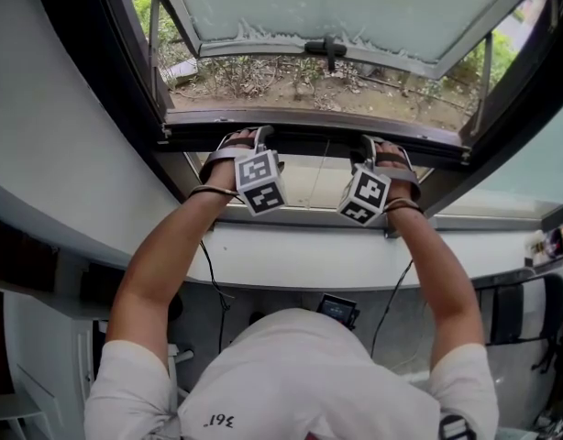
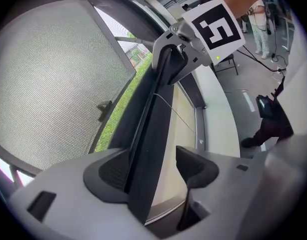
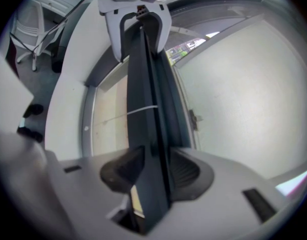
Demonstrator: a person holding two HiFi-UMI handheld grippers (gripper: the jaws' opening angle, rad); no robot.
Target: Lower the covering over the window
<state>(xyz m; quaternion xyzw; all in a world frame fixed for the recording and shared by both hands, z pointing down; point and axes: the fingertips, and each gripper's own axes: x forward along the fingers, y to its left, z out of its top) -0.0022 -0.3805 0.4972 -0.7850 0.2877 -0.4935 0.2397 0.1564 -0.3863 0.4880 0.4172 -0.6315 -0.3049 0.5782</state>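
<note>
1. Head view: left gripper point(image 1: 256, 137) and right gripper point(image 1: 369, 145) both reach the covering's dark bar point(image 1: 311, 139) at the window frame point(image 1: 126, 90).
2. Left gripper view: jaws loose around the bar; one pad point(image 2: 111, 171) touches it, the other stands apart.
3. Right gripper view: jaws clamp the bar. Step looks like taking hold. Next: close the left gripper, then pull evenly.

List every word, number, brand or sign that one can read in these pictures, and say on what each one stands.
"361°": on the person's white shirt, at the lower edge of the head view, seen upside down.
Marker cubes: only black-and-white square patterns, no letters or numbers.
Small screen below the window sill: too small to read.
Nothing else can be read in any view.
</note>
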